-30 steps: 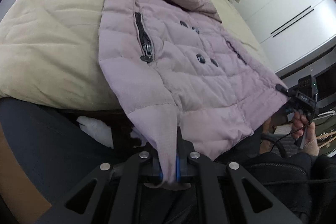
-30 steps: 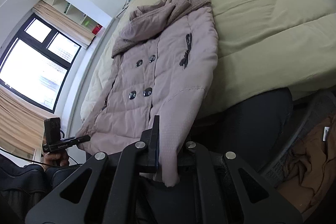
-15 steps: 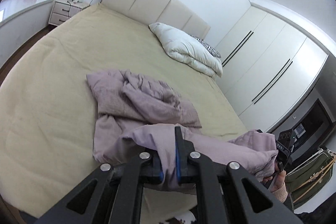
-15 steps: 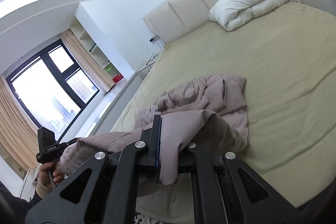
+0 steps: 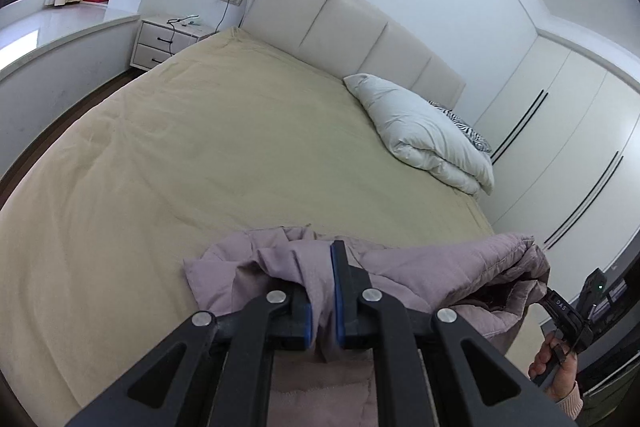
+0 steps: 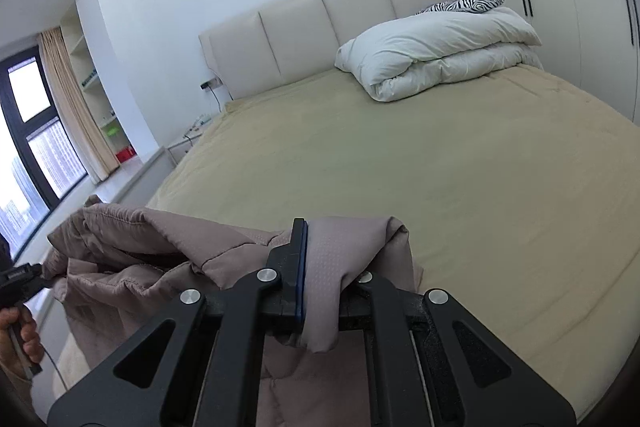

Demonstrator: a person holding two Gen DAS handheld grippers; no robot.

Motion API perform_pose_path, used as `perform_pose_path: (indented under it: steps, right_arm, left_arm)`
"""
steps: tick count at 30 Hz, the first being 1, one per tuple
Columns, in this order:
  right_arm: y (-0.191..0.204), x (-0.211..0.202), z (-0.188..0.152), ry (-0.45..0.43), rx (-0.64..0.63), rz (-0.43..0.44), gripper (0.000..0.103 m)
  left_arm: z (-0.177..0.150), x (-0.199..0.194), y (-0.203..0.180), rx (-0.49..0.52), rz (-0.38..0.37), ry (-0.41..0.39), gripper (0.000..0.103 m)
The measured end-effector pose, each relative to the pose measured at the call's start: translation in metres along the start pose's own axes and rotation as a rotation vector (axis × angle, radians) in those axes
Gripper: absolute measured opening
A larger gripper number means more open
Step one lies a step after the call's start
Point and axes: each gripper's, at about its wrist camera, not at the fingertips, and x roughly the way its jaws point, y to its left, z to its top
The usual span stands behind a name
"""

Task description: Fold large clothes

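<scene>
Both grippers are seen clamped on one mauve padded coat (image 5: 440,267). Between the blue-edged pads of the left gripper (image 5: 321,291) a fold of the coat's fabric is pinched, with the loose end hanging down below the jaws. The right gripper (image 6: 320,267) is likewise closed on a fold of the same coat (image 6: 160,251), the cloth being draped over its right finger so that this finger is mostly hidden. The coat is held bunched and raised between the two grippers, above the near part of one bed (image 5: 200,147) covered in a beige spread; whether its lowest part touches the spread cannot be told.

In the left wrist view, the other gripper is seen low to the right of the left gripper, gripped by a hand (image 5: 556,367), with the far edge of the coat drawn toward it. In the right wrist view, the matching hand (image 6: 20,339) is seen low at the left, with a dark cable hanging from it.

Ahead of both grippers, at the far right of the bed, one folded white duvet (image 5: 424,135) is laid, and one zebra-striped pillow (image 6: 464,3) is tucked behind it. One padded cream headboard (image 5: 340,23) is set against the wall. Ahead and to the left, one white two-drawer nightstand (image 5: 164,43) is placed. White wardrobe doors (image 5: 560,147) are seen to the right.
</scene>
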Motion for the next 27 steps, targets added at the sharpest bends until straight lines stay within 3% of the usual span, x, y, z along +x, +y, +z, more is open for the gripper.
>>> perform_pose_path:
  steps: [8,11,17,24,26,27]
  right_arm:
    - [0.021,0.146,0.014,0.082,-0.129,-0.13,0.006]
    - [0.02,0.2,0.006,0.167,-0.132,-0.147,0.006]
    - [-0.023,0.297,-0.018,0.376,0.092,-0.017,0.008]
    - [-0.065,0.313,-0.014,0.308,0.359,0.23,0.019]
    - [-0.065,0.305,-0.012,0.29,0.362,0.24,0.023]
    - [-0.061,0.304,-0.01,0.286,0.341,0.233,0.028]
  left_arm:
    - [0.014,0.085,0.023,0.03,0.128,0.036,0.009]
    - [0.013,0.119,0.035,0.023,0.171,0.08,0.01]
    - [-0.003,0.175,0.06,-0.029,0.186,0.171,0.014]
    - [0.004,0.153,0.061,-0.041,0.121,0.169,0.018]
    - [0.009,0.138,0.052,-0.01,0.128,0.15,0.025]
    - [0.012,0.127,0.046,0.006,0.133,0.127,0.035]
